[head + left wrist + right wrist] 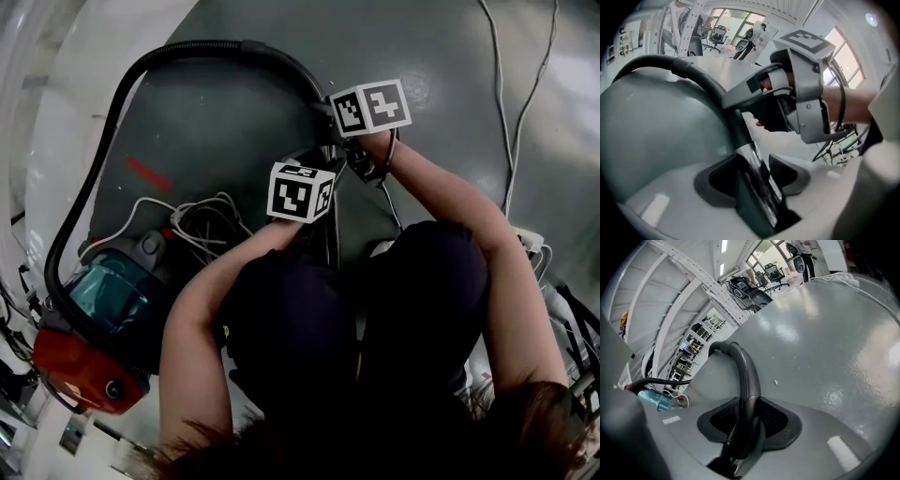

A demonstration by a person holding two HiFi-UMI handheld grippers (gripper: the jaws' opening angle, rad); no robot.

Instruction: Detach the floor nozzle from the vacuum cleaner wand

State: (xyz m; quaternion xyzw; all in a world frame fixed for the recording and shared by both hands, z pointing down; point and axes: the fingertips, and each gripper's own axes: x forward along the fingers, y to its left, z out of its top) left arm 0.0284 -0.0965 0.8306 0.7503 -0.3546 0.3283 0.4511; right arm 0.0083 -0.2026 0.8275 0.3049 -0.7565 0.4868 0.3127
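A chrome wand (757, 180) runs between the jaws of my left gripper (752, 180), and both dark pads press on it. Further up, the wand joins a black curved hose handle (746, 380). My right gripper (749, 423) is shut on that handle, with a pad against each side. In the head view the two marker cubes sit close together over the grey floor (234, 112), the left one (300, 192) nearer me and the right one (370, 106) beyond it. The floor nozzle shows in no view; my legs hide the wand's lower end.
The black hose (112, 112) arcs from the handle round to the red and teal vacuum body (98, 328) at lower left. Loose white cable (202, 220) lies beside it. Another white cable (511, 141) and a power strip (530, 244) lie on the right.
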